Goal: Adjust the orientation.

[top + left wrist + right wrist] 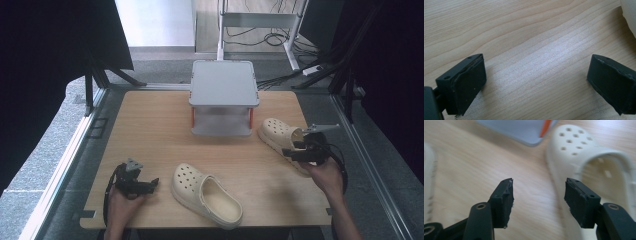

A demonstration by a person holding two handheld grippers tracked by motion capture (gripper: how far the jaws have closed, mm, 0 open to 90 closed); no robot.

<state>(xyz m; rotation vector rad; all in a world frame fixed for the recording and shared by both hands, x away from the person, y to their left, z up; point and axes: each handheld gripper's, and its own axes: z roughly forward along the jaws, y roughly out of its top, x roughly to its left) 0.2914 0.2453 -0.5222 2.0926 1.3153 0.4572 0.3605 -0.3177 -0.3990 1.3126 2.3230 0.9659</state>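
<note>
Two cream clogs lie on the wooden table (150,130). One clog (206,194) sits near the front middle, toe to the far left. The other clog (280,135) lies at the right, partly under my right gripper (292,148). In the right gripper view that clog (584,152) runs up the right side, and the right gripper (537,195) is open, its right jaw over the clog's side wall. My left gripper (150,183) rests at the front left, open over bare wood (536,70), left of the near clog (630,15).
A grey two-level shelf (223,85) with orange posts stands at the back middle of the table; its lower corner (524,131) shows in the right gripper view. Black frame posts and cables lie beyond the table edges.
</note>
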